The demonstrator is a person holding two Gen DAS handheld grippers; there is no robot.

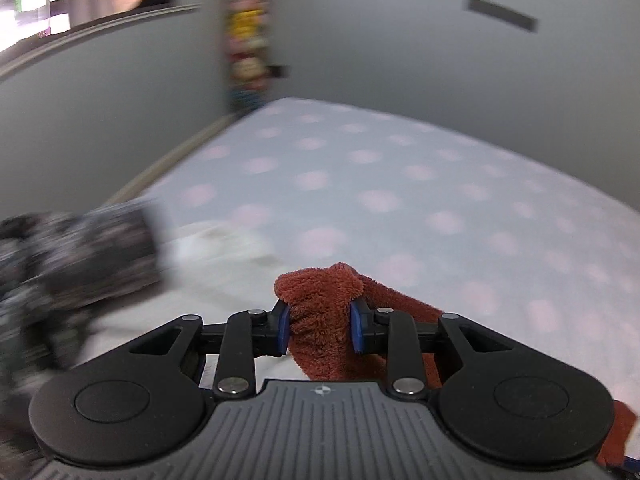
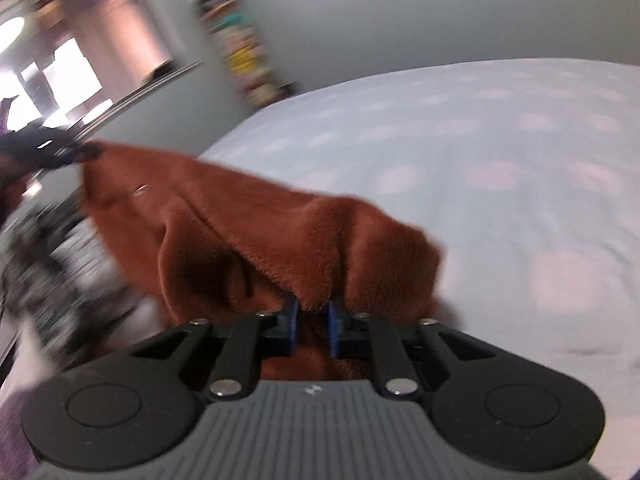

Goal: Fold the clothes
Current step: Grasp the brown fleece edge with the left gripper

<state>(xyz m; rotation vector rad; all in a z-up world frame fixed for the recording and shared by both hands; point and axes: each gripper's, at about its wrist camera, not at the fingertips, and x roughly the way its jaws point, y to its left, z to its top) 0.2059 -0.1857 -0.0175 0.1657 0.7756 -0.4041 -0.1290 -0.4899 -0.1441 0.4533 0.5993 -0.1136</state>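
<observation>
Both grippers grip the same rust-brown fleece garment (image 2: 240,220), lifted above the bed (image 1: 440,184) with its pale spotted sheet. The left gripper (image 1: 320,330) is clamped on a bunched fold, the right gripper (image 2: 313,326) nearly closed on another edge. In the right wrist view the cloth stretches toward 10 o'clock. A blurred black-and-white patterned garment (image 1: 80,256) lies at 9 o'clock.

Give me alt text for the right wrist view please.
The right tool grips a fuzzy rust-brown garment stretched leftward to the left tool, above a pale bedsheet with pink dots; the frame is motion-blurred.
</observation>
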